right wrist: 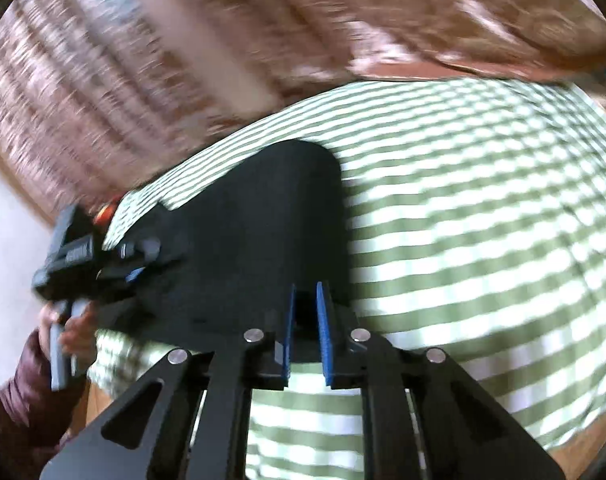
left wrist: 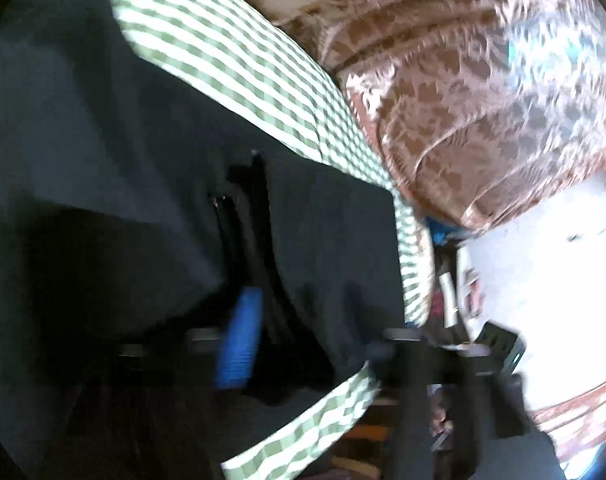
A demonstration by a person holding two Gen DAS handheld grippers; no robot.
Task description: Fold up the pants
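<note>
Right gripper (right wrist: 305,320), lower centre of the right wrist view: blue pads nearly together, pinching the near edge of the black pants (right wrist: 255,232). The pants lie on a green-and-white checked cloth (right wrist: 463,220) that fills mid-frame. Left gripper (right wrist: 137,266), at centre left, is pressed against the pants' left edge; its grip is too blurred to tell. A hand (right wrist: 69,330) in a maroon sleeve holds it.

In the left wrist view, one blue pad (left wrist: 239,340) sits low among dark folds.
</note>
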